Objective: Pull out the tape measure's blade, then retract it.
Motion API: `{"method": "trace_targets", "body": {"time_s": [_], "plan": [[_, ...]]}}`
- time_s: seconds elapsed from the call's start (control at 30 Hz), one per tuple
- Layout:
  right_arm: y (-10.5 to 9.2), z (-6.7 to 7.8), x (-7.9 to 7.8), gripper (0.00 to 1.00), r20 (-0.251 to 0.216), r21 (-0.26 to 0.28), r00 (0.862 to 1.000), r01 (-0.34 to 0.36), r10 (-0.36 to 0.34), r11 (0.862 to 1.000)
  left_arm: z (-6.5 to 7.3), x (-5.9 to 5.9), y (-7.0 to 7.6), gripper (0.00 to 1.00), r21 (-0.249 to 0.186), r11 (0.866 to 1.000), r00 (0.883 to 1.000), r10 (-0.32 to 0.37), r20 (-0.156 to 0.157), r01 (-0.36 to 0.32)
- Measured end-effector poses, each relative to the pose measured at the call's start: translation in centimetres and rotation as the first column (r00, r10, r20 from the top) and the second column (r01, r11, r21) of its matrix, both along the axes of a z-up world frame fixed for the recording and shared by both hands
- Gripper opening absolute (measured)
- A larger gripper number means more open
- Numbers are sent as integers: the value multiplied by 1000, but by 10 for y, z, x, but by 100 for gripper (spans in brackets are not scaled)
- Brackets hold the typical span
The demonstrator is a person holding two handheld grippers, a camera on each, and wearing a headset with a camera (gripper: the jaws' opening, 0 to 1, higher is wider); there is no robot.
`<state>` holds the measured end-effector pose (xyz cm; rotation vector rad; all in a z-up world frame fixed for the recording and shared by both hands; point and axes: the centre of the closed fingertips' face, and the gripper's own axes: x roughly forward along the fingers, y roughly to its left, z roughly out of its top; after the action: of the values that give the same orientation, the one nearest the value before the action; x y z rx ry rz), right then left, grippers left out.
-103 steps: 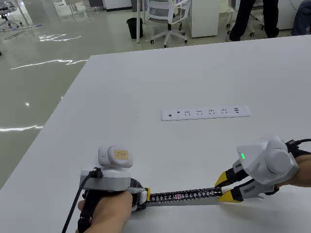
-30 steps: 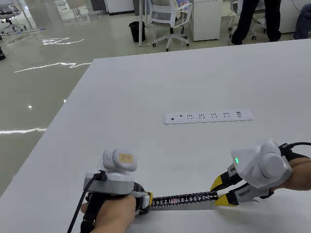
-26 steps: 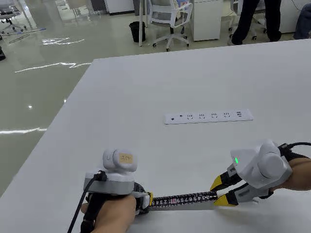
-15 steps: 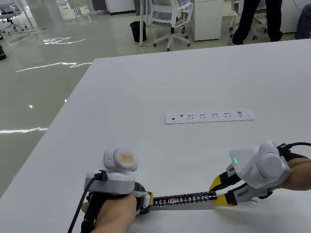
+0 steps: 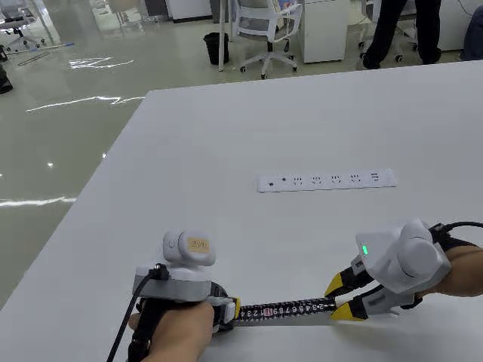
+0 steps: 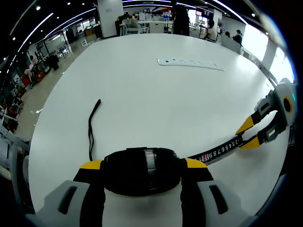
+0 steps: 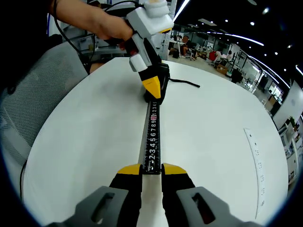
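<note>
The white table [image 5: 264, 121] spreads wide in the head view. Its left edge runs from a far corner at 11 o'clock down toward 8 o'clock, with shiny floor beyond it. The work sits at 6 o'clock, well in from that edge, and bare tabletop lies open from 10 through 2 o'clock. The left gripper [image 5: 226, 308] has its jaws pressed against both sides of the black tape measure [image 6: 143, 176], which rests on the table. From the case the blade [image 5: 283, 309] runs out toward 3 o'clock, flat along the surface with its numbers facing up. The right gripper [image 5: 339, 299] pinches the blade's free end between its yellow-tipped jaws. In the right gripper view the blade leads straight up to 12 o'clock, where the case and the left gripper sit. A thin black strap [image 6: 91, 130] trails from the case toward 11 o'clock in the left gripper view and lies loose on the table. By count there are two grippers, one tape measure, one extended blade and one strap. There is also one white power strip [image 5: 326, 181], at 12 o'clock from the blade and well apart from it. Off the table there are one office chair [image 5: 266, 30] and one dark bin [image 5: 216, 47], both at 12 o'clock on the floor.
</note>
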<state>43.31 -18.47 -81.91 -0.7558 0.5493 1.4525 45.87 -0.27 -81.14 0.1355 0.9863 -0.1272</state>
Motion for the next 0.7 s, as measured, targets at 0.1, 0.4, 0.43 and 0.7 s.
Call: {"method": "trace_targets", "body": {"time_s": [0.1,0.4,0.43,0.7], "plan": [[1,0,0,15,0,0,1000,-1,1,1000,0,0,0,60,0,1000,1000,1,-1,-1],[5,0,-1,15,0,-1,1000,-6,6,1000,0,-1,0,60,-1,1000,1000,1,-2,-1],[5,0,-1,15,0,0,1000,-7,7,1000,0,-1,0,60,-1,1000,1000,0,-2,0],[8,-1,-1,15,-1,1,1000,-9,9,1000,0,-1,0,60,-2,1000,1000,1,-2,-1]]}}
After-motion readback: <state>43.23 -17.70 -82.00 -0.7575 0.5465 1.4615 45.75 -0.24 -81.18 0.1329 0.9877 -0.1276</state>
